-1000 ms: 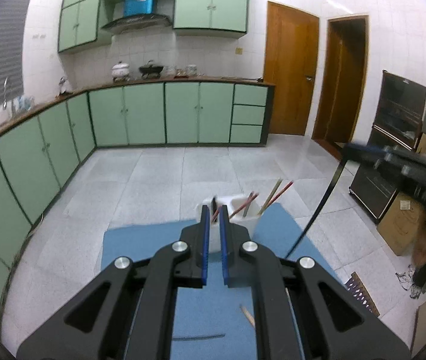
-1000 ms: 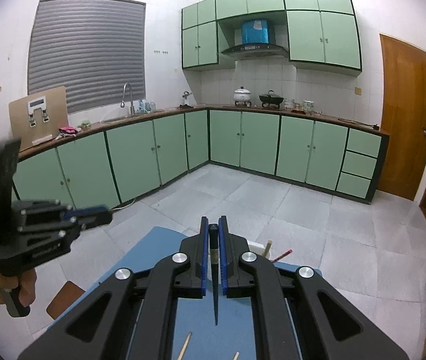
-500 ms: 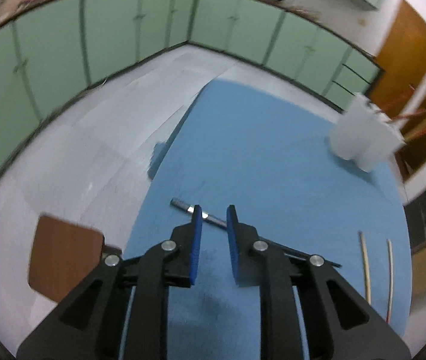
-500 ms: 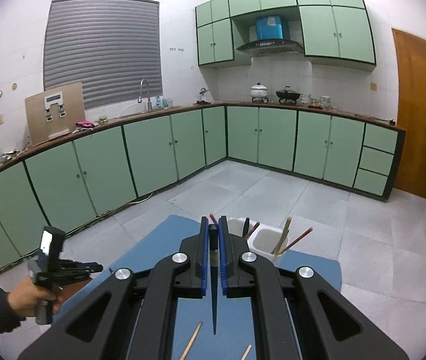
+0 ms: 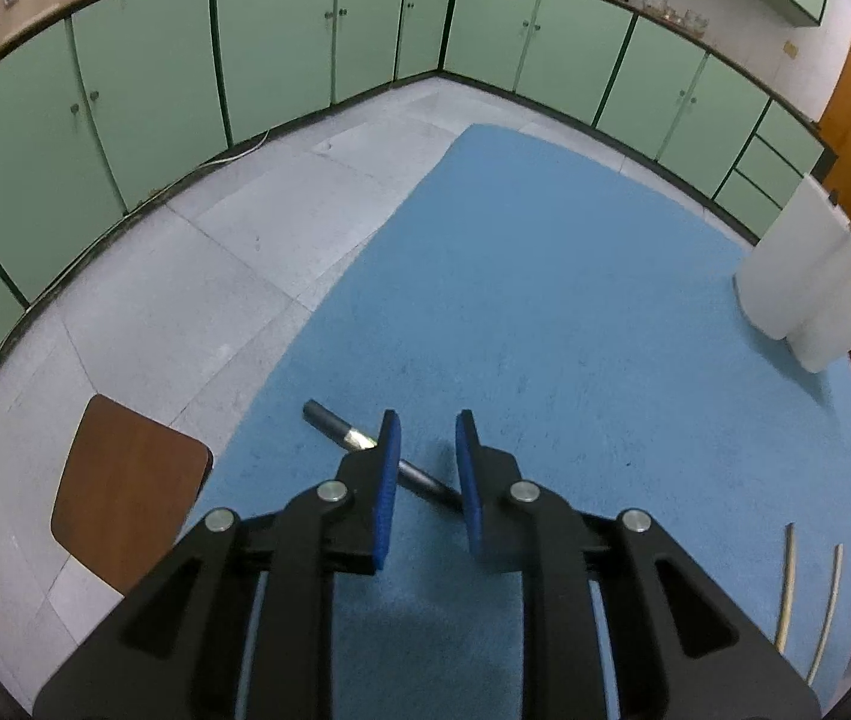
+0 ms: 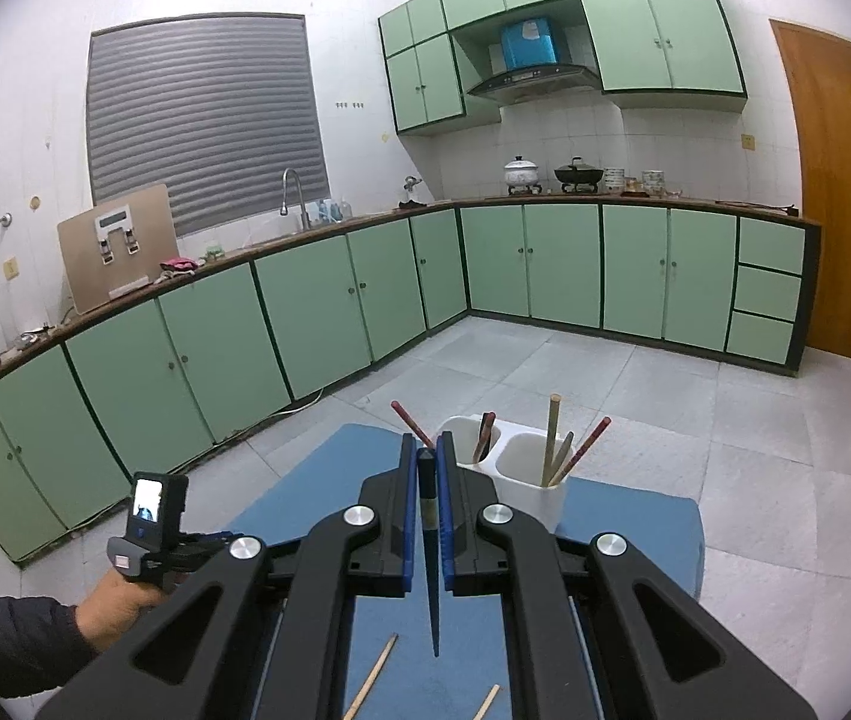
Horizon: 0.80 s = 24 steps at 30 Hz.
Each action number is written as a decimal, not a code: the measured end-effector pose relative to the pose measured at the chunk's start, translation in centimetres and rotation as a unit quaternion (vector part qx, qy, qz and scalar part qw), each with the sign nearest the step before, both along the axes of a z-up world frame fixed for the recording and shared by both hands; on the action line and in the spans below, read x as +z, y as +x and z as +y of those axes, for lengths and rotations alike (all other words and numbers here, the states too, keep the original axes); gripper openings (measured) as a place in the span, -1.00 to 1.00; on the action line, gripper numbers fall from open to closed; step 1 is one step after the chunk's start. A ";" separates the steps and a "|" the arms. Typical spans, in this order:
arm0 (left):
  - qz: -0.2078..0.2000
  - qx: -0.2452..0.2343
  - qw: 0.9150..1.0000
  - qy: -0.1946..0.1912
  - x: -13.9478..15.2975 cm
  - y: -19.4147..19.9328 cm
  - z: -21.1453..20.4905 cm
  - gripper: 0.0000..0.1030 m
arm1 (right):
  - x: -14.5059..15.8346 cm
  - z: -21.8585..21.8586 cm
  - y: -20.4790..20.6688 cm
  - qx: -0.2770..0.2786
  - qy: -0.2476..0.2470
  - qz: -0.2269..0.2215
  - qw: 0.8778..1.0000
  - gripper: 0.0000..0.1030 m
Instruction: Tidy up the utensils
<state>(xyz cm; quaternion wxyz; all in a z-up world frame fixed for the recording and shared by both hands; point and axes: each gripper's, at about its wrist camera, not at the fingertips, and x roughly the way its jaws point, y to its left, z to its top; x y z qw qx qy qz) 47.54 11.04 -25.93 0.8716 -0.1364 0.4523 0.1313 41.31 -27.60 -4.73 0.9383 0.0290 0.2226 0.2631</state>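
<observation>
My left gripper is open and low over the blue mat, its fingers straddling a black chopstick that lies on the mat. My right gripper is shut on a black chopstick that hangs tip down above the mat. A white two-compartment holder with several chopsticks stands just beyond the right gripper; it also shows at the far right of the left wrist view. Two pale chopsticks lie on the mat at the right.
A brown chair seat sits left of the mat. Green cabinets line the walls. The left hand and its gripper show at the lower left of the right wrist view. Two pale chopsticks lie below the right gripper.
My left gripper swung down from facing the holder to the mat, opened, and came down around the black chopstick. My right gripper stayed shut on its chopstick and drew back, bringing the holder into view.
</observation>
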 end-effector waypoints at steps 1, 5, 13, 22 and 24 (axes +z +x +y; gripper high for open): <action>-0.002 -0.003 1.000 0.001 -0.1 0.1 -0.1 -0.63 | 0.0 0.0 -0.1 -0.001 0.000 0.000 1.000 -0.87; 0.005 -0.025 1.000 -0.010 -0.8 0.8 -0.4 -0.87 | 0.2 0.3 -0.3 -0.004 -0.001 0.001 1.000 -0.87; -0.019 -0.108 0.994 0.014 -0.5 1.5 -3.0 -0.96 | 0.3 1.0 -0.1 -0.012 -0.010 0.005 1.000 -0.87; 0.002 -0.004 1.000 -0.004 -0.4 -1.8 1.5 -0.60 | 0.3 1.6 -0.1 -0.011 -0.002 0.006 1.000 -0.87; 0.003 -0.001 1.000 -0.003 -0.8 -1.5 2.2 -0.44 | 0.2 1.7 -0.2 -0.009 -0.003 0.007 1.000 -0.87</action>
